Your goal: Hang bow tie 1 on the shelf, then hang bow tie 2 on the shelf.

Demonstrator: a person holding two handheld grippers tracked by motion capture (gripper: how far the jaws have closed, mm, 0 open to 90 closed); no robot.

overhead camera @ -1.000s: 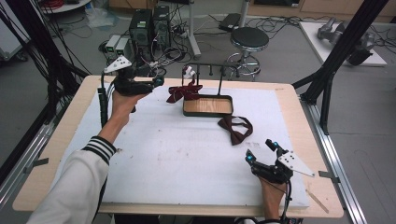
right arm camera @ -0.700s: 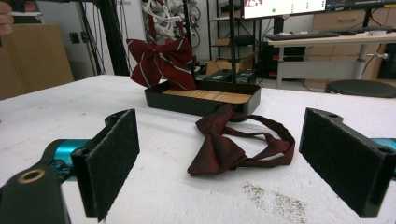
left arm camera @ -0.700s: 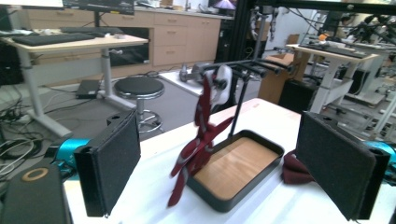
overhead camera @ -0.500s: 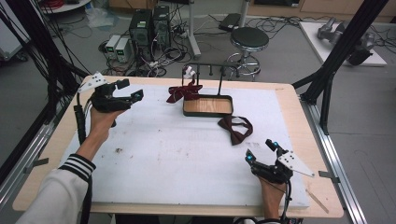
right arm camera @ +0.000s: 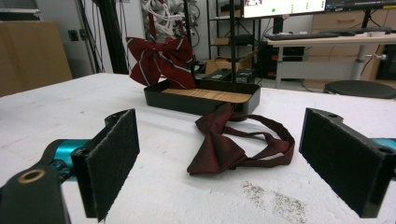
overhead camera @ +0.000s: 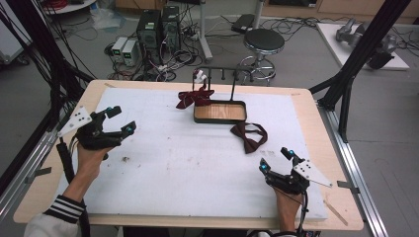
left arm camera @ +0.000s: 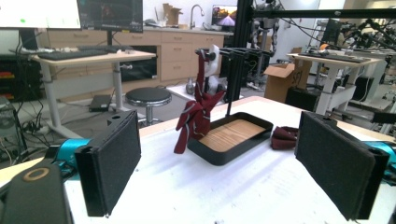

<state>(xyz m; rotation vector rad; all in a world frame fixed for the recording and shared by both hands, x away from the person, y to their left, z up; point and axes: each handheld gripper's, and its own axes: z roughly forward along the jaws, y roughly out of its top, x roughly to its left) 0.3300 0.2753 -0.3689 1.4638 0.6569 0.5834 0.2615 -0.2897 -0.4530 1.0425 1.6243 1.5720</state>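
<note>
A dark red striped bow tie (overhead camera: 194, 98) (left arm camera: 196, 119) (right arm camera: 161, 58) hangs from the left peg of a black rack (overhead camera: 222, 73), draping beside the rack's black wood-floored tray (overhead camera: 220, 112) (left arm camera: 233, 136) (right arm camera: 201, 97). A plain maroon bow tie (overhead camera: 249, 136) (right arm camera: 233, 142) (left arm camera: 285, 137) lies flat on the white mat just right of the tray. My left gripper (overhead camera: 121, 120) (left arm camera: 217, 175) is held open over the mat's left side, well away from the rack. My right gripper (overhead camera: 276, 159) (right arm camera: 219, 165) stands open near the front right, the maroon tie a short way ahead of its jaws.
The white mat (overhead camera: 188, 163) covers a wooden table (overhead camera: 316, 113). Dark specks (overhead camera: 123, 159) (right arm camera: 275, 198) dot the mat. Behind the table stand a round stool (overhead camera: 263, 42), computer towers (overhead camera: 158, 24) and cables on the floor.
My left gripper has drawn back from beside the rack, leftwards and towards the person, with nothing in it. The striped tie stays hanging. My right gripper has not moved.
</note>
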